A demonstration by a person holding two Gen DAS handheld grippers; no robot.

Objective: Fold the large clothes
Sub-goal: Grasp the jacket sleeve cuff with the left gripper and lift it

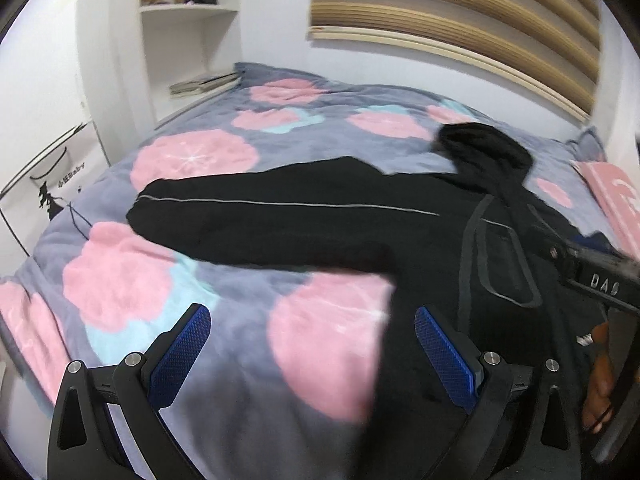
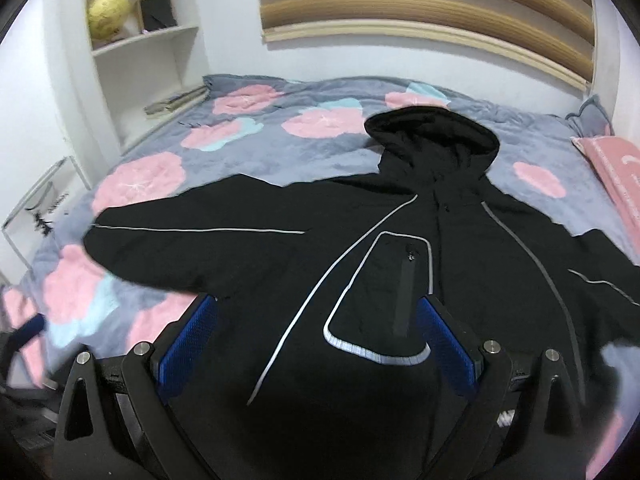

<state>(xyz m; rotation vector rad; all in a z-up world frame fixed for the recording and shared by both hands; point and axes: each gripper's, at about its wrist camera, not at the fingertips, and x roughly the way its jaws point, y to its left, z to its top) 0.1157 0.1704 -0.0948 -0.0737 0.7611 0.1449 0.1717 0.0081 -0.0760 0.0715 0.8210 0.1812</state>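
Note:
A black hooded jacket (image 2: 360, 248) with grey piping lies spread face up on the bed, hood (image 2: 436, 136) toward the headboard, its sleeve (image 2: 192, 240) stretched out to the left. My right gripper (image 2: 316, 340) is open above the jacket's chest pocket, holding nothing. My left gripper (image 1: 312, 344) is open above the bedspread, beside the jacket's left side, below the outstretched sleeve (image 1: 260, 212). The jacket body (image 1: 480, 280) fills the right of the left wrist view, where the right gripper's body (image 1: 592, 276) shows at the right edge.
The bed has a grey bedspread with pink flowers (image 1: 160, 272). A pink pillow (image 2: 612, 172) lies at the right. White shelves (image 2: 144, 40) with a yellow ball stand at the back left. A slatted wooden headboard (image 2: 420, 4) is on the wall. A white bag (image 1: 40, 188) stands left of the bed.

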